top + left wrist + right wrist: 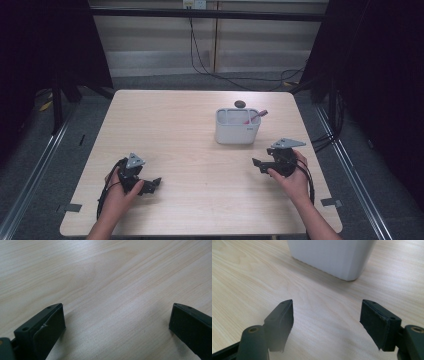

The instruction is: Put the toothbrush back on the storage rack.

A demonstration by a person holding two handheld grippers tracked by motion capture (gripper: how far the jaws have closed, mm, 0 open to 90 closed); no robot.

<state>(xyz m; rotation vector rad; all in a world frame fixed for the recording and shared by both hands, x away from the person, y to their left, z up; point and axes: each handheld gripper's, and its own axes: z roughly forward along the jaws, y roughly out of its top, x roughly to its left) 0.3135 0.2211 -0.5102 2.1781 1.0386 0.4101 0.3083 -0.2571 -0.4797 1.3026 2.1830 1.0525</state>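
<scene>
A white compartmented holder (237, 127) stands on the wooden table (170, 125), right of centre, with a red pen (256, 116) leaning out of it. My right gripper (258, 164) rests low near the table's front right, pointing left, just in front of the holder. In the right gripper view its jaws (327, 315) stand wide apart over bare wood, open and holding nothing, with the holder's white wall (332, 257) close ahead. My left gripper (154, 184) lies at the front left; the left gripper view shows it (117, 320) open over bare tabletop.
A small dark round object (240, 104) lies on the table just behind the holder. Black curtains and metal floor rails flank the table on both sides. Cables run across the floor beyond the far edge.
</scene>
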